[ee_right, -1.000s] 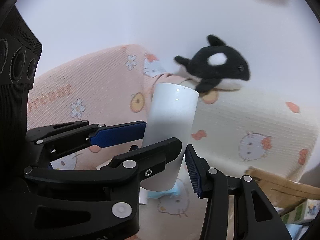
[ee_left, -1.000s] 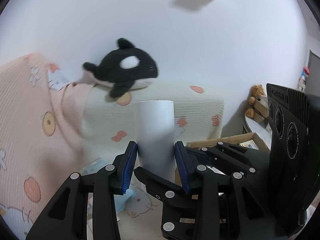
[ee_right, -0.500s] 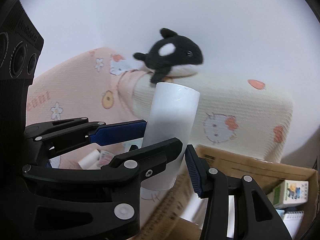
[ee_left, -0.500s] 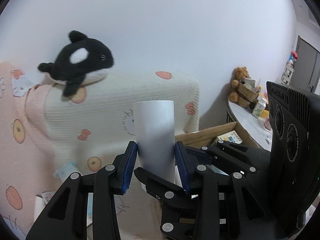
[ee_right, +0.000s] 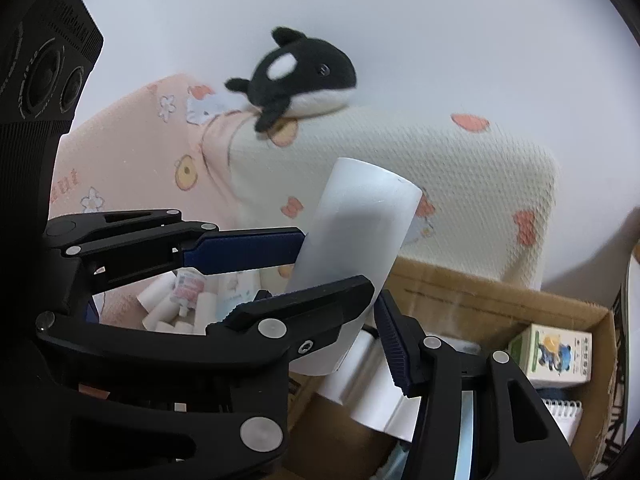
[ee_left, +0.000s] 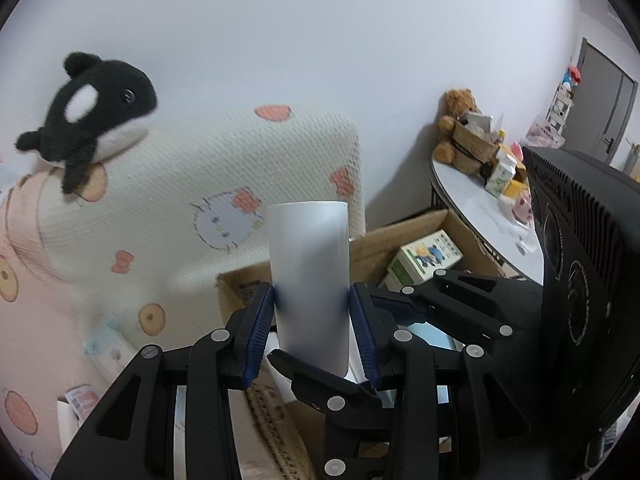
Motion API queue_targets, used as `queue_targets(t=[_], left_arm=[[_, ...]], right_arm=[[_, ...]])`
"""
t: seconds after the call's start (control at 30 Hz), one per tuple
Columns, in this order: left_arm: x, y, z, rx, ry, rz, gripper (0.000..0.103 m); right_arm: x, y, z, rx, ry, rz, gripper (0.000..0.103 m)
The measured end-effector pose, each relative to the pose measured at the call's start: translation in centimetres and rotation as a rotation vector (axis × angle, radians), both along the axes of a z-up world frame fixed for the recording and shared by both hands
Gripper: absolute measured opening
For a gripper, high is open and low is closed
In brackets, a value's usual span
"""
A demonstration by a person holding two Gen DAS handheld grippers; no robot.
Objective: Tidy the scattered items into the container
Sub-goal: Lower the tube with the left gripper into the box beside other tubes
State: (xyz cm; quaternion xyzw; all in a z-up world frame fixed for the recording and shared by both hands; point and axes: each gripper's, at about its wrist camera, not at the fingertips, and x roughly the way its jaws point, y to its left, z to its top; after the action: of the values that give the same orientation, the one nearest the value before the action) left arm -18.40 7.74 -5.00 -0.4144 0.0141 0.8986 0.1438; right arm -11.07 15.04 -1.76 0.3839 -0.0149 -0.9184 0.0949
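Tube: one white tube (ee_left: 308, 276), above the box (ee_right: 500, 300).
Left gripper (ee_left: 310, 328): fingers pinch the tube's sides.
Right gripper (ee_right: 344, 280): fingers opening; tube between them, far pad apart from it.
Done: carton (ee_right: 560, 354), notepad (ee_right: 564, 412), white rolls already boxed.
Left: this tube; several small rolls (ee_right: 176, 312) and a pack on the bed.
Orca (ee_left: 88, 108): one, on the pillow.
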Motion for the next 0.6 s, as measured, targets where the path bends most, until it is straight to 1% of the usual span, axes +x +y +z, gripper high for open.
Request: queue_targets(t=[0.13,0.2,0.33,0.47,0.5,0.6], left_arm=[[-1.2,0.8,-0.9,-0.003,-0.073,-0.020,0.042],[-1.9,1.0,-1.5,-0.002,-0.119,-0.030,0.042],[-2.8,1.1,-2.7,0.015,-0.197,-0.023,0.042],[-3.6,1.1,-3.9,0.036,-0.281,-0.007,0.042],[-3.8,1.0,-4.2,0.038,-0.301,-0.002,0.042],[-4.3,0.9,-4.7,0.031,-0.331,0.005,0.042]], right_arm=[[-0.2,1.4,-0.7,-0.026,-0.054,-0.001,0.050],[-0.5,2.2,-1.3,-0.056,-0.089,-0.002,0.050],[-0.8,3.6,-2.2,-0.102,-0.138,0.011,0.049],[-1.2,3.9,-3.1,-0.080,-0.180,0.042,0.050],[-1.3,4.1,-3.4,-0.088,-0.189,0.041,0.050],[-1.7,4.8,-4.2,-0.153,-0.227,0.050,0.050]])
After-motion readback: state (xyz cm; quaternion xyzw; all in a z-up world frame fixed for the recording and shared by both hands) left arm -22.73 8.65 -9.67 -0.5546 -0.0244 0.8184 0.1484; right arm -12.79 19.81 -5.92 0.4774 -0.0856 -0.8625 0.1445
